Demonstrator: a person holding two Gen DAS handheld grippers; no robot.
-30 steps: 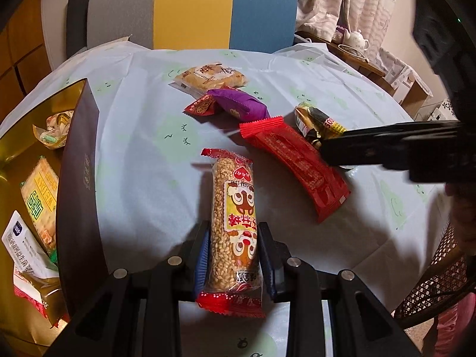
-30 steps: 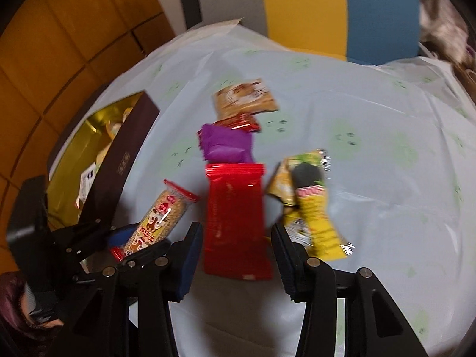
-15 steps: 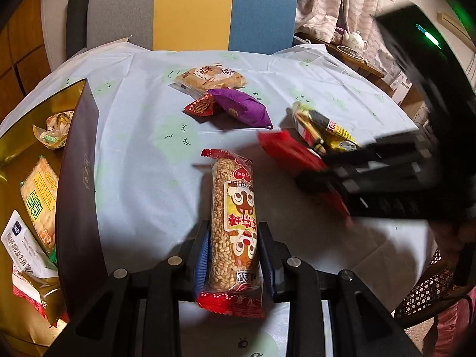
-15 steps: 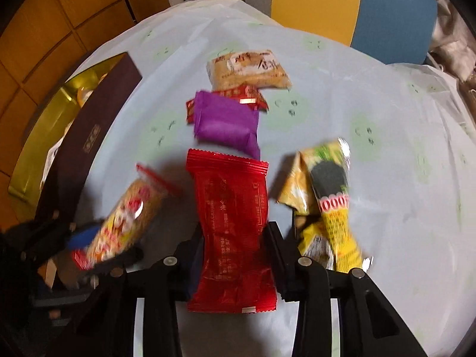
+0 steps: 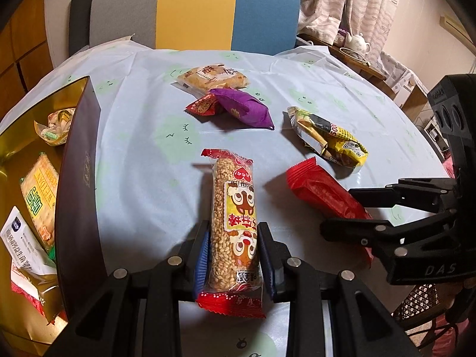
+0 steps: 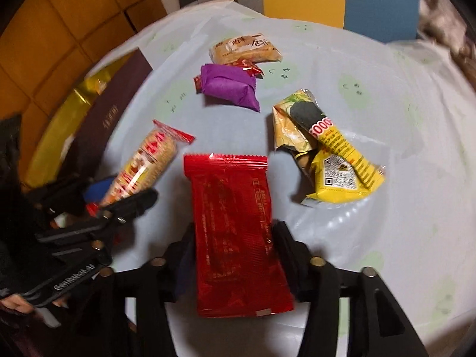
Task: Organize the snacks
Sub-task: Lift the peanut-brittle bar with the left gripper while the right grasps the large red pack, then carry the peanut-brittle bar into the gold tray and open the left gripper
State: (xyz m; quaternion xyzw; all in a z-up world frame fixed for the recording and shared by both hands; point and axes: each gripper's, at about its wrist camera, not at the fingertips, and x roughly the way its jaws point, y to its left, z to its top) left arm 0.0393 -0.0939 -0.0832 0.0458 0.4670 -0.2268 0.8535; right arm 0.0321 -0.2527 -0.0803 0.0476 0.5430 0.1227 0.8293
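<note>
Left wrist: round table [image 5: 134,136] w/ pale-blue cloth, striped chair [image 5: 193,9] behind.

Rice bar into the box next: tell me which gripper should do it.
Left. The left gripper is already shut on the rice bar, and the box sits right beside it. The right gripper is opening around the red packet, farther from the box.

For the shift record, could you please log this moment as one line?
left gripper: shut on rice bar | right gripper: jaws opening, red packet between them | box: partly filled
</note>
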